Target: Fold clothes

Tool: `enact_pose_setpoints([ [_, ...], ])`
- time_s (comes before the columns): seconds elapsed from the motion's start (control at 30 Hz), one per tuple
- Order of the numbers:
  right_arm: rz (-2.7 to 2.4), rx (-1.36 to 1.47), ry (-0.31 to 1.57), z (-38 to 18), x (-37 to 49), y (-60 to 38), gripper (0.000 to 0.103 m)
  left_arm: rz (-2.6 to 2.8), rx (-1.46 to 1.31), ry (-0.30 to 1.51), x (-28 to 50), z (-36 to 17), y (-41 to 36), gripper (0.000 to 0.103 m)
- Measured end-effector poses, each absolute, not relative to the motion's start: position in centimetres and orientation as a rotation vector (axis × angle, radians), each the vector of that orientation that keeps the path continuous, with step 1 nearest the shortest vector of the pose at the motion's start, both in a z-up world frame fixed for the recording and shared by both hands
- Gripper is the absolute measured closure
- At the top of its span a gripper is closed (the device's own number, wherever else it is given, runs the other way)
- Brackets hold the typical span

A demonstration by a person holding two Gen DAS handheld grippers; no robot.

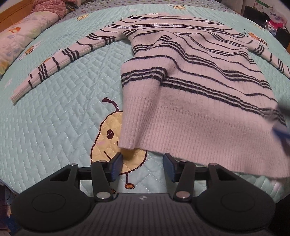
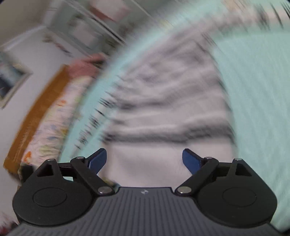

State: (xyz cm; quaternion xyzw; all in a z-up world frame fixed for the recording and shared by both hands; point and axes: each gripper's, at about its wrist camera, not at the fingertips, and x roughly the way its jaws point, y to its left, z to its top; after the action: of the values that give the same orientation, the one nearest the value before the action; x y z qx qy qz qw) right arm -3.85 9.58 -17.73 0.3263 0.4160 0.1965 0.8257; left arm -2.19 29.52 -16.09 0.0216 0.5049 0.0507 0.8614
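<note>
Near the bed's (image 1: pixel 45 127) front edge, both tools — left tool (image 1: pixel 143 167) half-spread, right tool (image 2: pixel 144 161) wide, both empty — should pinch the sweater's (image 1: pixel 190 87) hem corners squarely.

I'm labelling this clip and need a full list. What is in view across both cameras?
sweater: one, pale pink with dark stripes, spread on the bed, sleeves out to both sides, hem nearest the left wrist camera
quilted bedspread: one, light turquoise with yellow cartoon bees, under the sweater
pillow: one, pale with a floral print, at the bed's far left edge
reddish bundle of fabric: one, beyond the pillow
wooden bed frame: one, orange-brown, beside the pillow
cluttered items: count unclear, dark and mixed colours, past the bed's far right corner
left gripper: one, black with blue pads, open, empty, just short of the hem
right gripper: one, black with blue pads, open wide, empty, over the sweater; view blurred
</note>
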Motion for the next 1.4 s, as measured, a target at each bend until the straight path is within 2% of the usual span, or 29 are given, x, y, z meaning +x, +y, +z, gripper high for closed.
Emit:
enact_pose_setpoints([
  [0.07,0.444,0.729,0.849,-18.6,-5.3,8.1,0.028,0.111,0.042,1.057,-2.2,-16.2,29.6,0.047],
  [0.27,0.441,0.767,0.835,-18.1,-7.9,5.6,0.028,0.137,0.039,1.062,-2.3,-16.1,29.4,0.044],
  [0.33,0.419,0.761,0.833,-17.5,-8.3,5.4,0.027,0.133,0.04,1.067,-2.5,-16.0,29.4,0.043],
  [0.43,0.38,0.717,0.801,-15.9,-9.0,5.4,0.022,0.137,0.014,1.075,-2.9,-16.1,29.9,0.034],
  [0.63,0.288,0.427,0.524,-11.2,-10.8,7.8,0.014,0.133,-0.035,1.076,-3.5,-16.5,30.7,0.021],
  [0.73,0.221,0.253,0.443,-12.0,-10.8,9.7,0.012,0.124,-0.04,1.075,-3.8,-16.7,30.8,0.016],
  [0.8,0.26,0.303,0.566,-14.0,-9.6,9.7,0.012,0.118,-0.044,1.074,-4.0,-16.9,30.9,0.013],
  [0.87,0.33,0.453,0.761,-16.6,-8.1,8.9,0.013,0.118,-0.063,1.062,-4.3,-16.8,31.3,0.01],
  [0.9,0.345,0.53,0.799,-17.5,-8.1,8.3,0.014,0.122,-0.083,1.049,-4.6,-16.6,31.7,0.01],
  [1.07,0.391,0.68,0.739,-15.8,-9.9,5.7,0.014,0.149,-0.187,0.973,-5.8,-15.5,33.7,0.01],
  [1.2,0.407,0.58,0.708,-14.1,-11.1,5.5,0.014,0.211,-0.117,0.921,-6.1,-15.2,34.7,0.01],
  [1.4,0.36,0.059,0.698,-14.6,-11.8,10.2,0.015,0.176,0.084,0.896,-5.3,-16.5,33.9,0.011],
])
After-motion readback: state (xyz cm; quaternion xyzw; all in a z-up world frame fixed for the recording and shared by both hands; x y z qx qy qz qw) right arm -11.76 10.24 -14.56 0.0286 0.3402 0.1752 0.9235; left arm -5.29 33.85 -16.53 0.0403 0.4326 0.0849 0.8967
